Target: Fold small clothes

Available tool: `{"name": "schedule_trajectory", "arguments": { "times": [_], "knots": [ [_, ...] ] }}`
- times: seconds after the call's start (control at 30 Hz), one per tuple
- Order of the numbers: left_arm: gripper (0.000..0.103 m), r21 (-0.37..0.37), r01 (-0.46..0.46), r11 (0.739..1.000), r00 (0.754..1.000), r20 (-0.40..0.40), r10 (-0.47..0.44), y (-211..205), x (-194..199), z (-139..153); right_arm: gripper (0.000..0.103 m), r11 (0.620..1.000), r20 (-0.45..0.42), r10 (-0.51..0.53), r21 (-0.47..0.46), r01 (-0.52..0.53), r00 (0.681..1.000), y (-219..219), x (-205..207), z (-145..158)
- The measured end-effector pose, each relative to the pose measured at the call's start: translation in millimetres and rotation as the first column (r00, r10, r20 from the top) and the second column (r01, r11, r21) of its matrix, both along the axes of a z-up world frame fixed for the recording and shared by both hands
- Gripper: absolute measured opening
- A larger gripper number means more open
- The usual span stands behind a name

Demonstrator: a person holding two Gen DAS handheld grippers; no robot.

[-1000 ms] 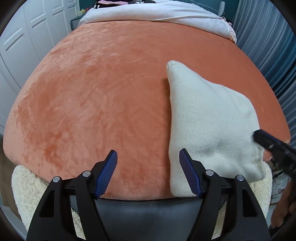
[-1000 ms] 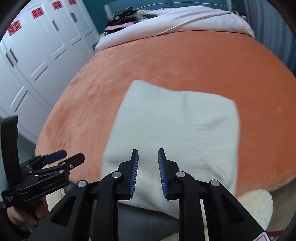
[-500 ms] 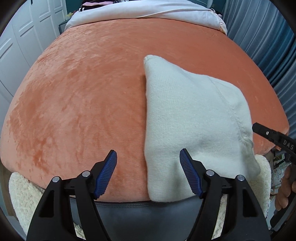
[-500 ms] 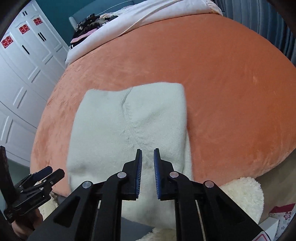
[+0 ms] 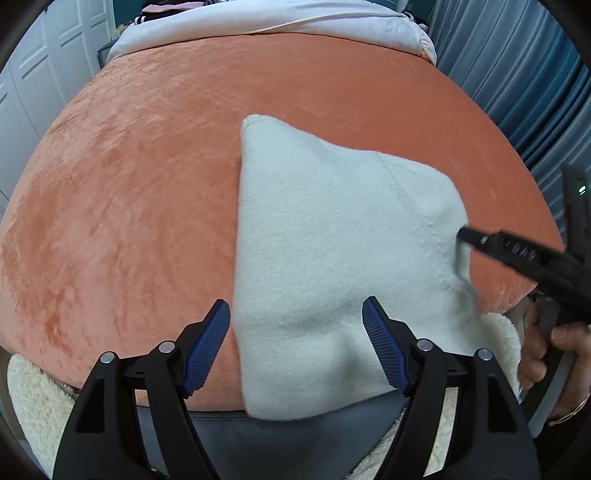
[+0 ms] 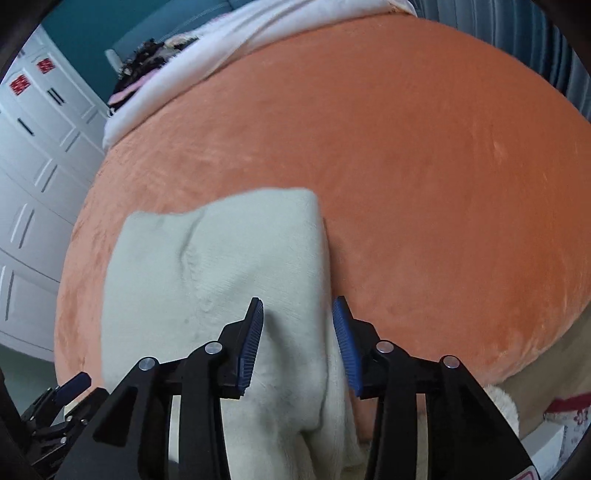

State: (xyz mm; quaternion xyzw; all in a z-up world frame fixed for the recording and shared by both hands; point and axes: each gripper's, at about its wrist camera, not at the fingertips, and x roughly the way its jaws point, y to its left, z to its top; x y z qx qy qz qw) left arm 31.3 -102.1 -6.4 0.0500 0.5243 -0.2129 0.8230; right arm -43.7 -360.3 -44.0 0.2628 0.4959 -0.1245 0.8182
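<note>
A cream knitted garment point(image 5: 332, 240) lies folded on the orange plush bed cover point(image 5: 147, 184), its near end hanging over the front edge. My left gripper point(image 5: 295, 306) hovers over the garment's near left corner. Its jaws are opening, the cloth lies between them and the pads do not press it. My right gripper point(image 6: 298, 302) straddles the garment's point(image 6: 221, 258) right edge. Its jaws are also opening, with the cloth edge loose between the blue pads. One right finger point(image 5: 509, 251) reaches in at the cloth's right edge in the left wrist view.
A white quilt point(image 5: 277, 18) lies bunched at the bed's far end. White wardrobe doors point(image 6: 33, 177) stand to the left, blue curtains point(image 5: 517, 92) to the right. Fluffy cream fabric point(image 5: 33, 387) shows below the bed's front edge. A person's hand point(image 5: 546, 350) holds the right gripper.
The right gripper has swung to the garment's right edge and come lower, its jaws going from nearly shut to apart. The left gripper slid right, so the garment's near corner now lies between its jaws.
</note>
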Motion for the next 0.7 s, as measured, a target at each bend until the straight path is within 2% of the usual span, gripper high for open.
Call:
{"name": "schedule_trajectory", "arguments": {
  "times": [0.03, 0.1, 0.17, 0.23, 0.37, 0.4, 0.43, 0.47, 0.5, 0.57, 0.63, 0.7],
  "knots": [
    [0.072, -0.007, 0.014, 1.000, 1.000, 0.013, -0.014, -1.3, -1.7, 3.8, 0.040, 0.999, 0.003, -0.014, 0.038, 0.014, 1.000, -2.6, -8.4, -1.9],
    [0.082, 0.002, 0.038, 0.999, 0.998, 0.051, -0.038, -1.1, -7.0, 9.2, 0.047, 0.994, 0.031, -0.047, 0.102, 0.044, 0.998, -5.1, -38.1, 0.3],
    [0.085, 0.012, 0.044, 0.999, 0.997, 0.066, -0.045, 0.8, -12.2, 7.9, 0.052, 0.982, 0.037, -0.077, 0.174, 0.070, 0.996, -2.4, -66.6, -5.9],
    [0.085, 0.018, 0.050, 0.999, 0.998, 0.033, -0.051, 3.1, -13.9, -1.1, 0.052, 0.964, 0.022, -0.072, 0.258, 0.064, 0.997, 8.4, -90.9, -17.5],
    [0.085, 0.012, 0.034, 0.999, 0.997, -0.065, -0.033, 6.1, -15.8, -21.3, 0.052, 0.968, 0.014, -0.011, 0.249, 0.007, 1.000, 36.2, -94.8, -27.1],
    [0.085, 0.006, 0.026, 1.000, 0.997, -0.079, -0.025, 7.4, -16.1, -22.5, 0.049, 0.973, 0.007, 0.008, 0.231, -0.010, 1.000, 43.9, -87.3, -29.8],
    [0.085, -0.002, 0.020, 1.000, 0.997, -0.081, -0.020, 9.4, -16.1, -21.3, 0.023, 0.977, 0.018, 0.031, 0.209, -0.034, 0.999, 50.0, -78.7, -29.4],
    [0.085, -0.011, 0.014, 1.000, 0.997, -0.070, -0.015, 11.9, -16.2, -17.1, 0.016, 0.981, 0.028, 0.056, 0.183, -0.061, 0.998, 54.6, -70.9, -24.1],
    [0.085, -0.017, 0.012, 1.000, 0.999, -0.052, -0.013, 14.6, -16.5, -12.3, 0.016, 0.984, 0.055, 0.095, 0.145, -0.102, 0.994, 62.3, -60.4, -10.4],
    [0.085, -0.030, 0.004, 1.000, 1.000, -0.001, -0.004, 23.6, -17.7, 2.1, 0.015, 0.976, 0.198, 0.173, 0.096, -0.194, 0.965, 77.0, -49.3, 37.8],
    [0.086, -0.074, -0.003, 0.997, 1.000, 0.030, 0.005, 36.6, -20.3, 15.2, 0.015, 0.963, 0.345, 0.233, 0.050, -0.265, 0.909, 88.0, -42.6, 94.1],
    [0.089, -0.165, -0.001, 0.986, 0.999, 0.051, 0.010, 54.3, -26.3, 31.0, 0.015, 0.946, 0.414, 0.288, 0.020, -0.325, 0.864, 98.7, -32.3, 126.4]
  ]
}}
